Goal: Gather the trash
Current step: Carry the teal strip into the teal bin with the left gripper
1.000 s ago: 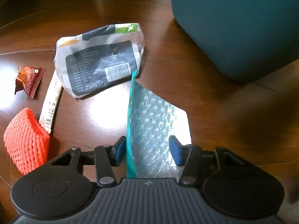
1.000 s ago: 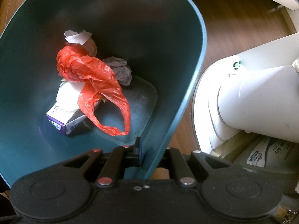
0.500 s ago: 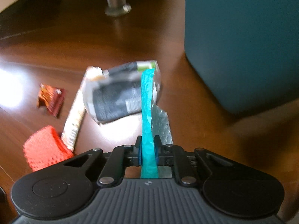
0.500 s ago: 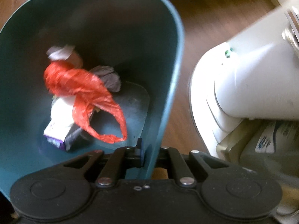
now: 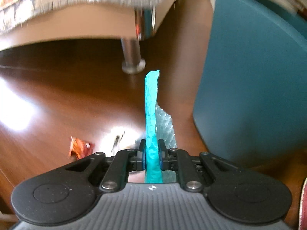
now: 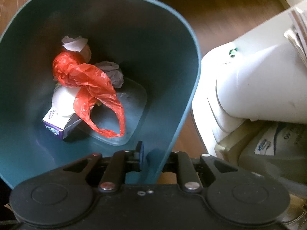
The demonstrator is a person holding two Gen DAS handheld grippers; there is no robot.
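Observation:
My left gripper [image 5: 151, 154] is shut on a teal bubble-wrap mailer [image 5: 150, 111] and holds it edge-on, lifted off the wooden floor, left of the teal trash bin [image 5: 249, 88]. An orange snack wrapper [image 5: 79, 149] lies on the floor below, with a blurred pale wrapper [image 5: 119, 140] beside it. My right gripper [image 6: 151, 156] is shut on the bin's rim [image 6: 172, 140]. Inside the bin lie a red plastic bag [image 6: 90, 84], a purple-and-white box [image 6: 57, 122], crumpled grey paper [image 6: 113, 72] and white paper [image 6: 74, 43].
A sofa base [image 5: 76, 26] on a metal leg [image 5: 132, 57] stands behind the mailer. A white appliance [image 6: 259, 88] and a packaged item [image 6: 268, 147] sit right of the bin. Glossy wooden floor [image 5: 57, 99] spreads to the left.
My left gripper closed on the mailer and lifted it, tilting up so the floor trash dropped low in view. The right gripper stayed clamped on the bin rim, which shifted slightly.

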